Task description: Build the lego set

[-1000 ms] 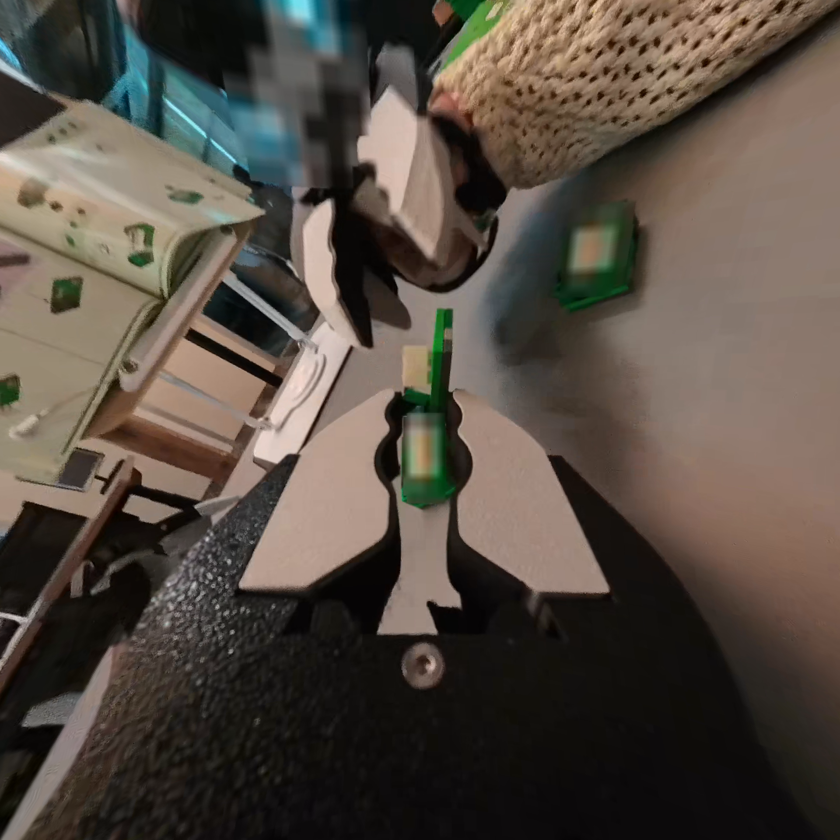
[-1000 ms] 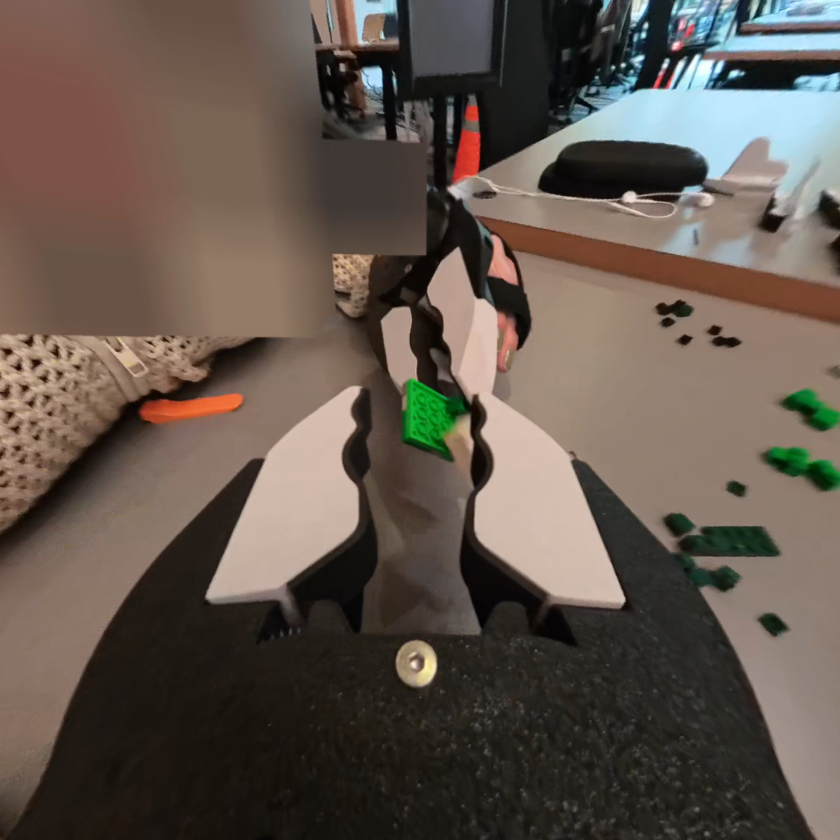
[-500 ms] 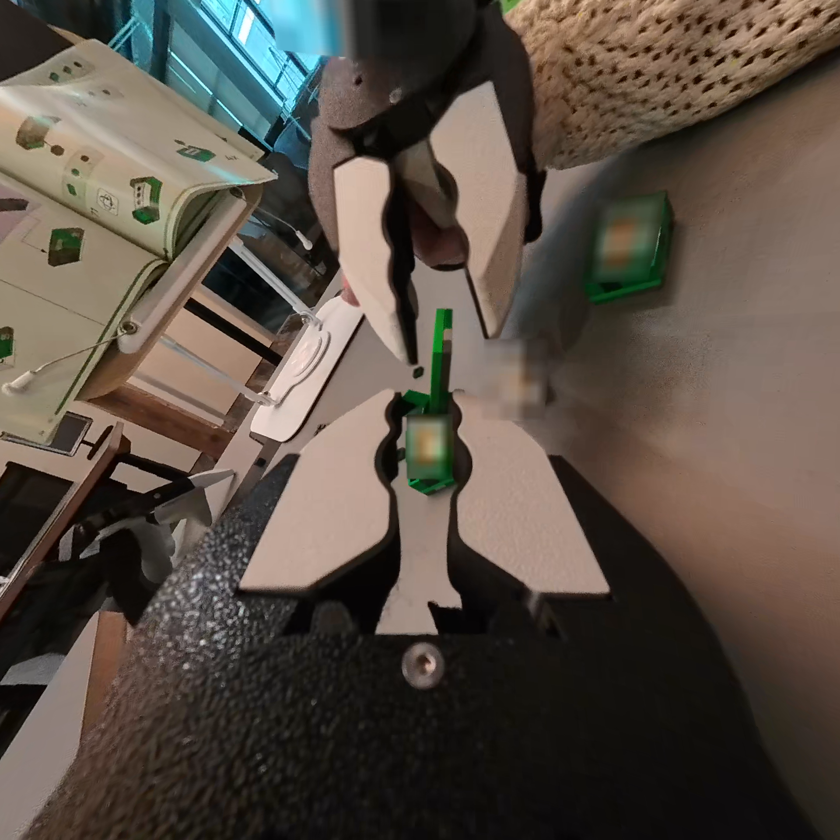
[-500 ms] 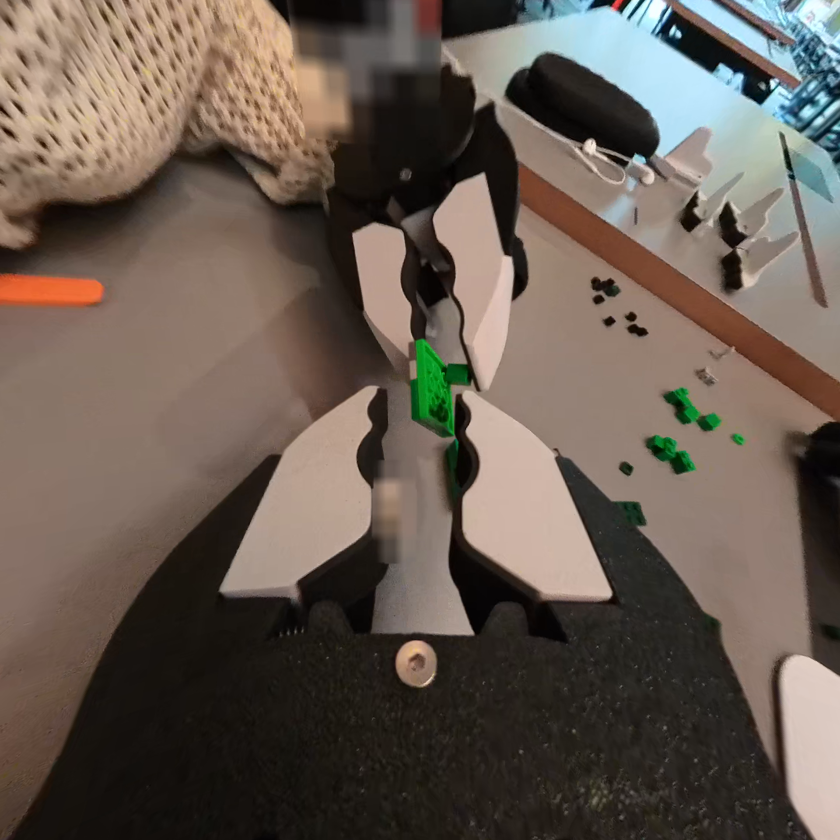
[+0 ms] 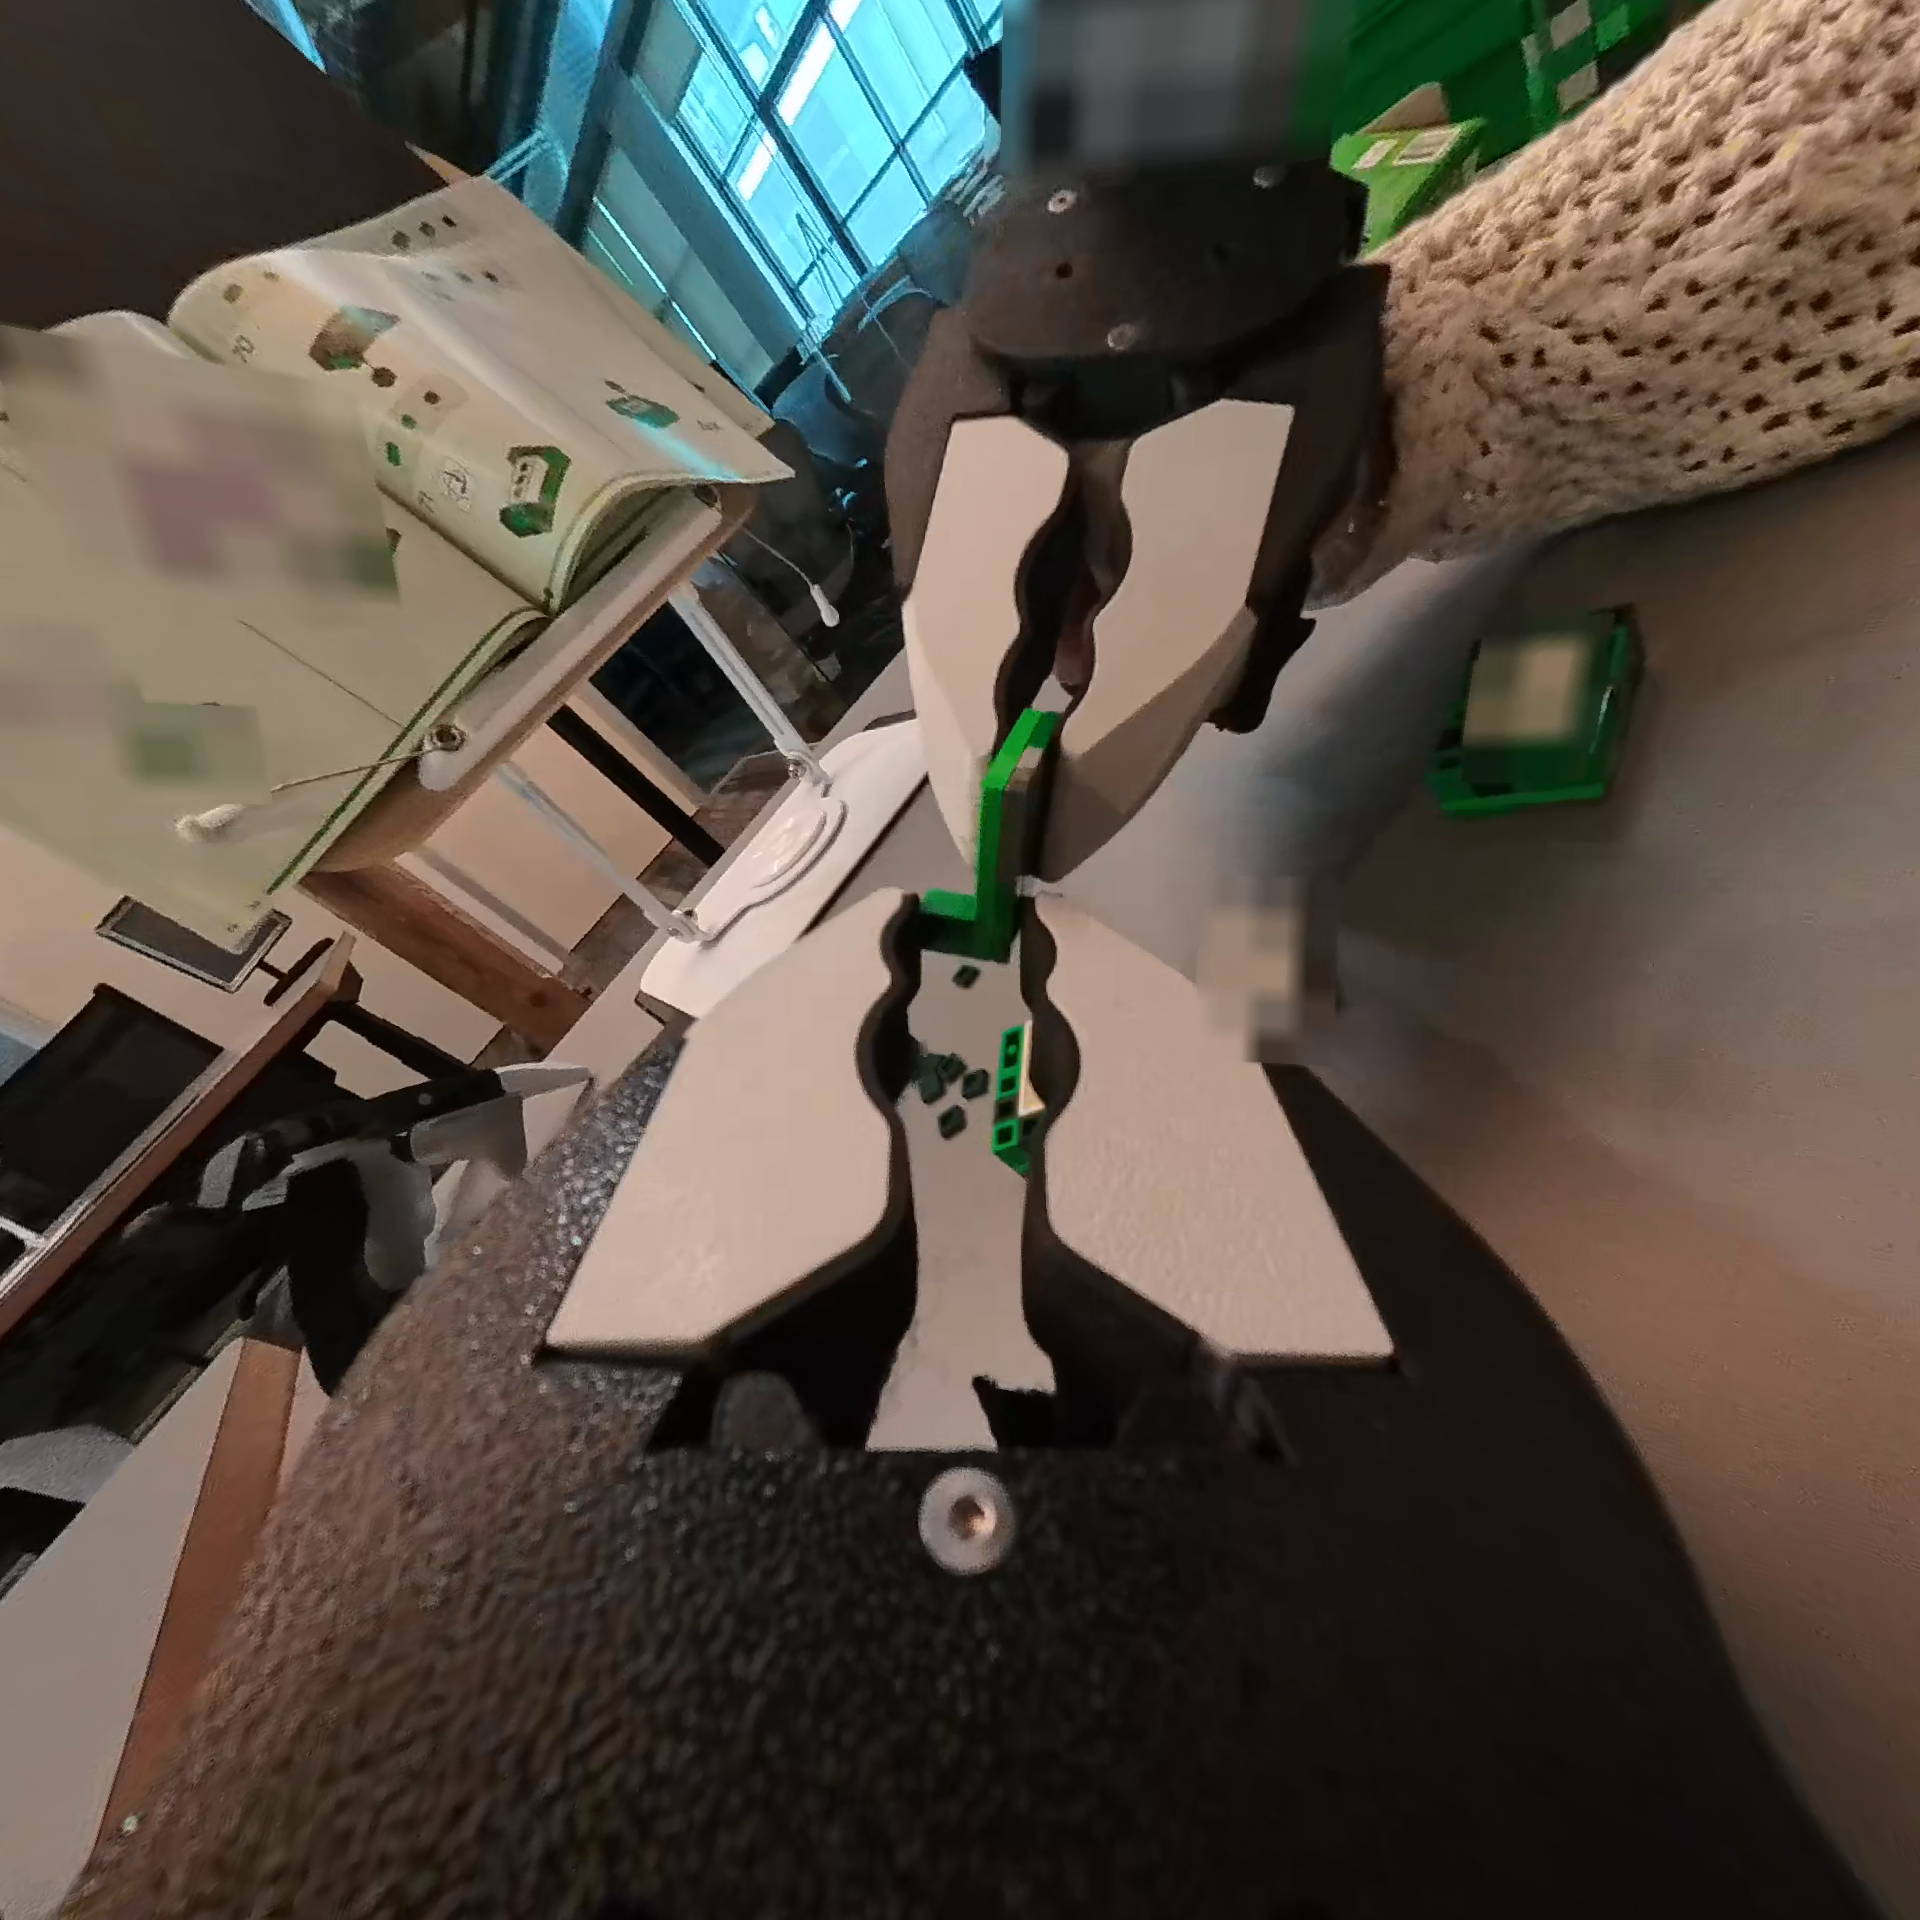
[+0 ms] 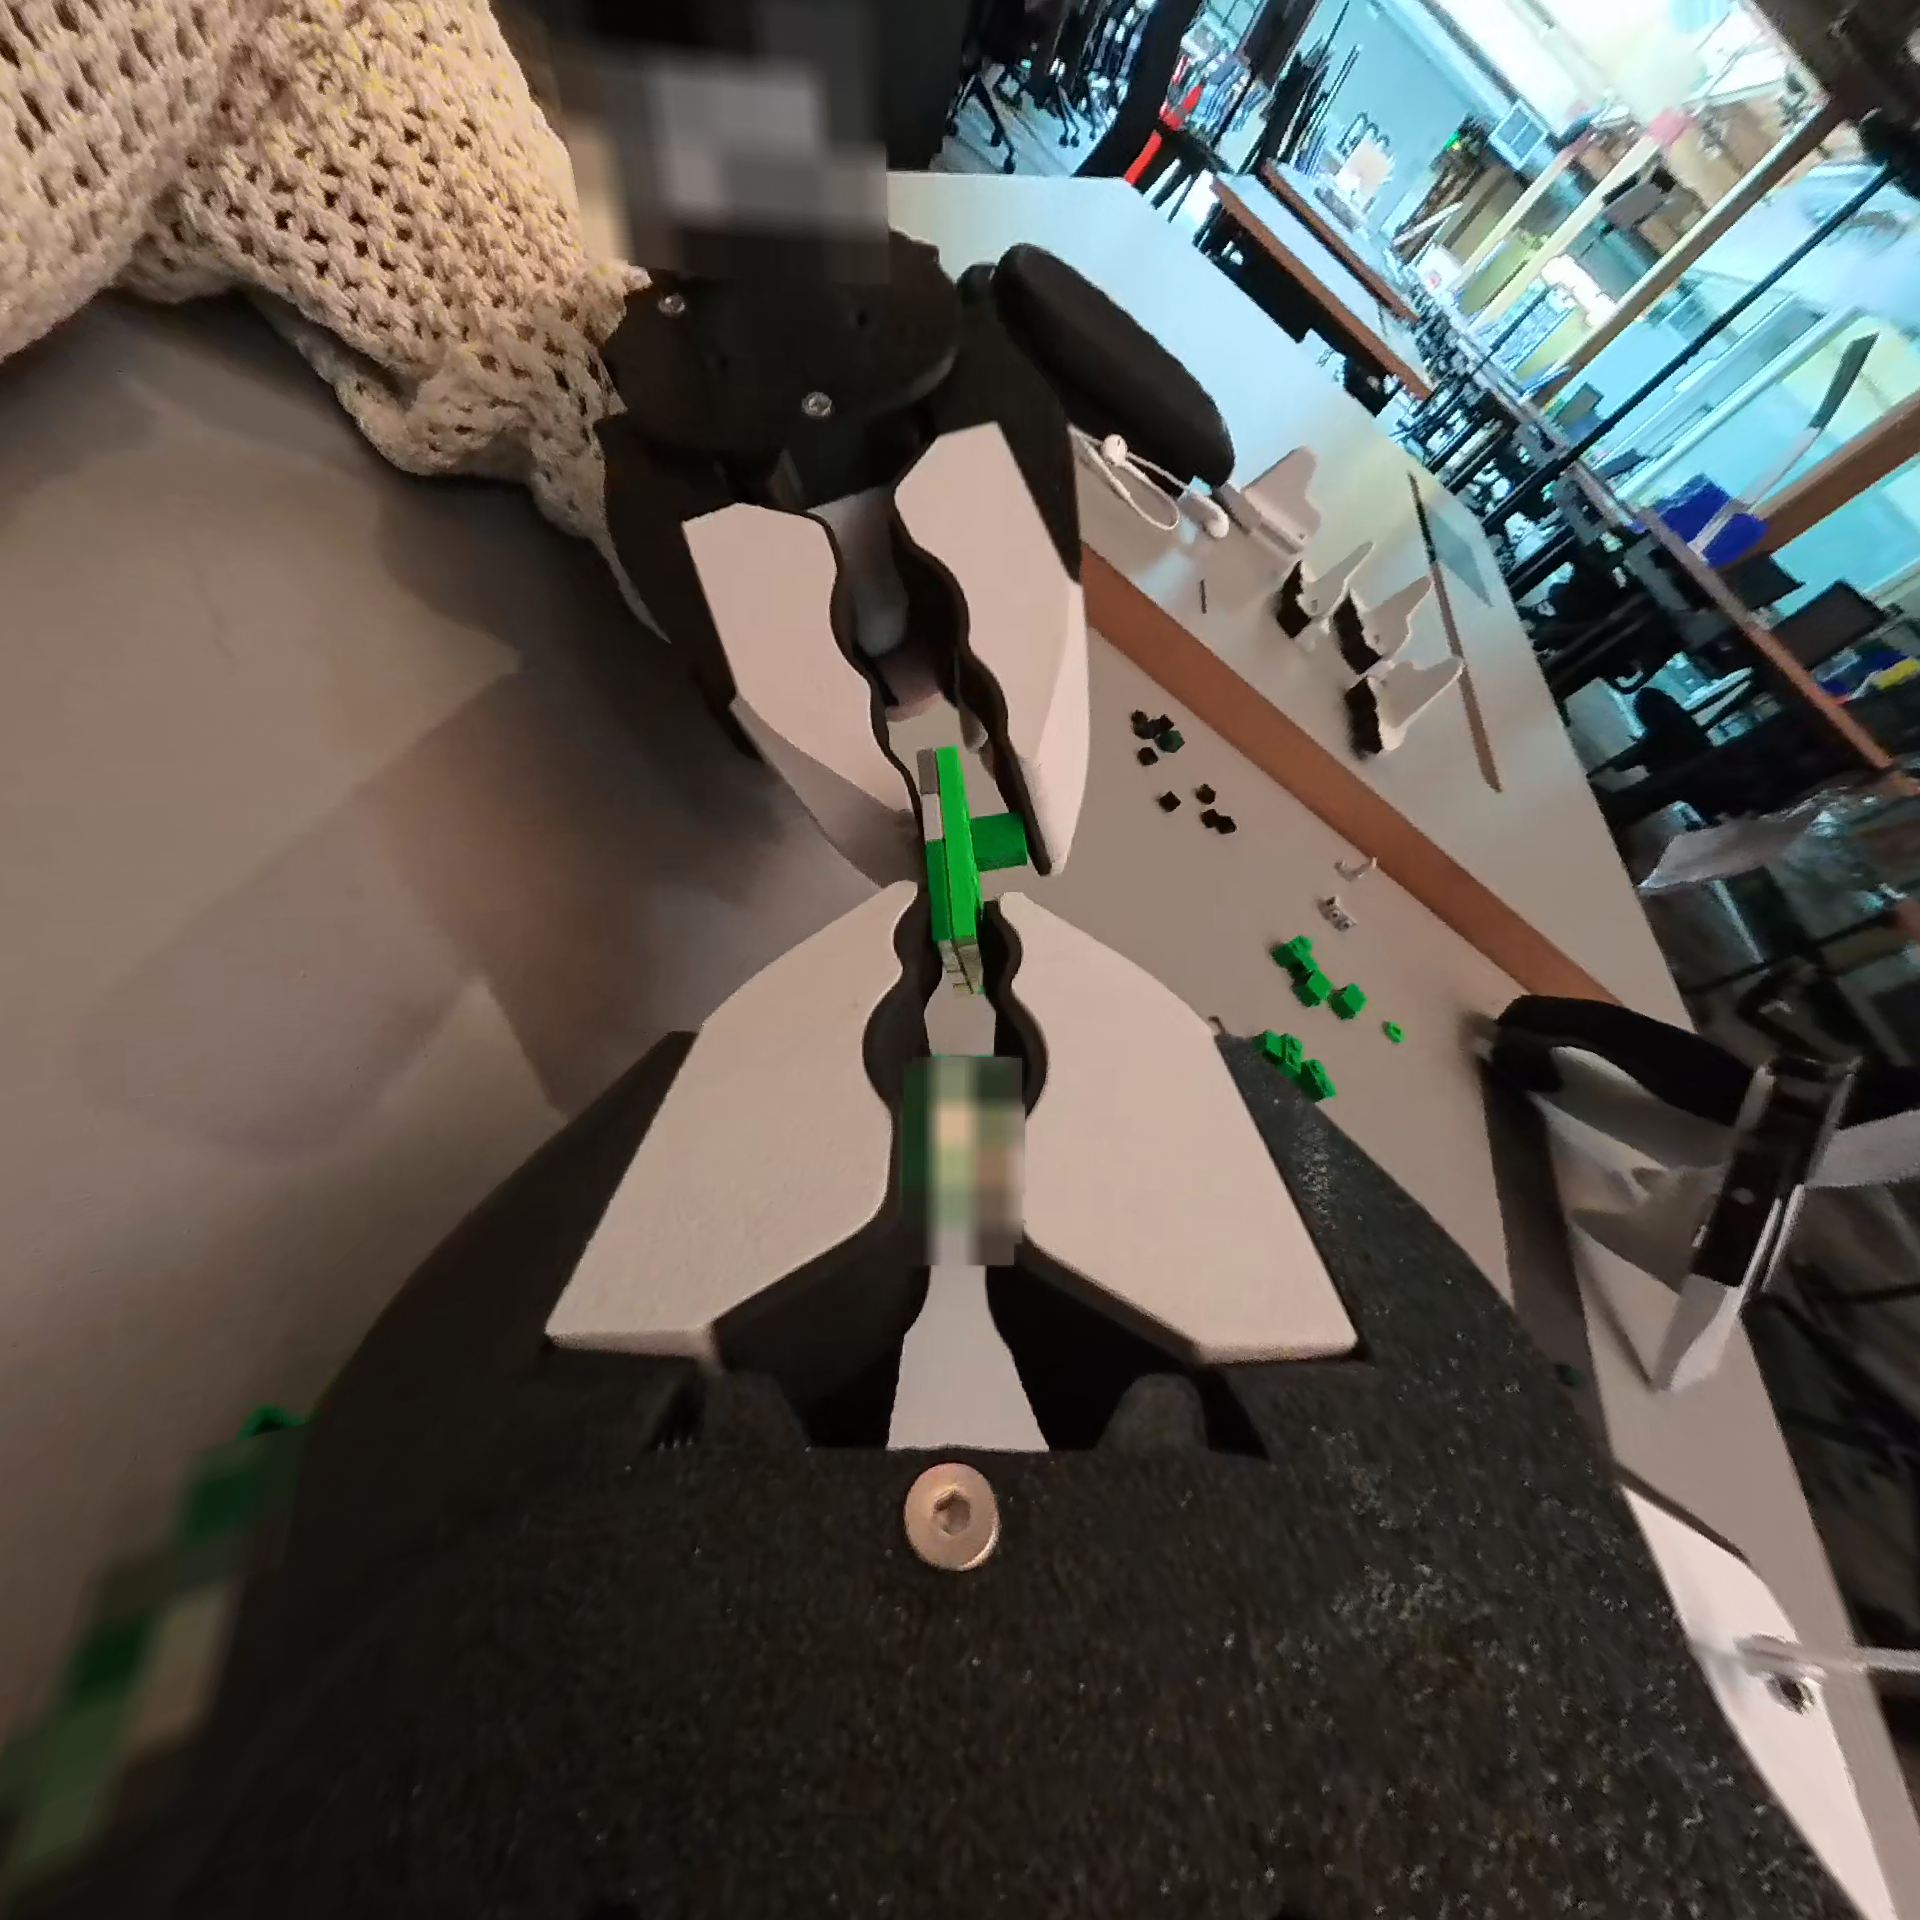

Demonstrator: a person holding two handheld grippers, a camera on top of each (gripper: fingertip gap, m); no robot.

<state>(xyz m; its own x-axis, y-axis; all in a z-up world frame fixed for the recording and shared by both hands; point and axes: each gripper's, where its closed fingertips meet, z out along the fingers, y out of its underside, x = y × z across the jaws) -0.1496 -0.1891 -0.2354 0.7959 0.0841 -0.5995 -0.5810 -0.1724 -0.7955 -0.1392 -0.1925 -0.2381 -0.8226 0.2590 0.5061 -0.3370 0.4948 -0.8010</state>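
A thin bright-green lego plate (image 5: 1000,821) with a small green brick on its side (image 6: 1003,840) is held edge-on in the air above the grey table (image 5: 1558,1143). My left gripper (image 5: 966,914) is shut on its lower end. My right gripper (image 5: 1020,844) faces it tip to tip from the far side and is shut on the other end. In the right wrist view the right gripper (image 6: 956,909) clamps the plate (image 6: 954,883) and the left gripper (image 6: 966,847) holds it from above. A grey strip lies along one face of the plate.
An open instruction booklet (image 5: 416,499) rests on a stand at the left. A green lego block (image 5: 1527,717) lies on the table at the right. Loose green bricks (image 6: 1314,987) and dark pieces (image 6: 1184,800) lie scattered. A knitted sleeve (image 5: 1662,312) reaches over the table. The tips of both grippers are at nearly the same place.
My right gripper came in open, tip to tip with the left, and has shut on the green plate. The left gripper kept hold of the plate throughout.
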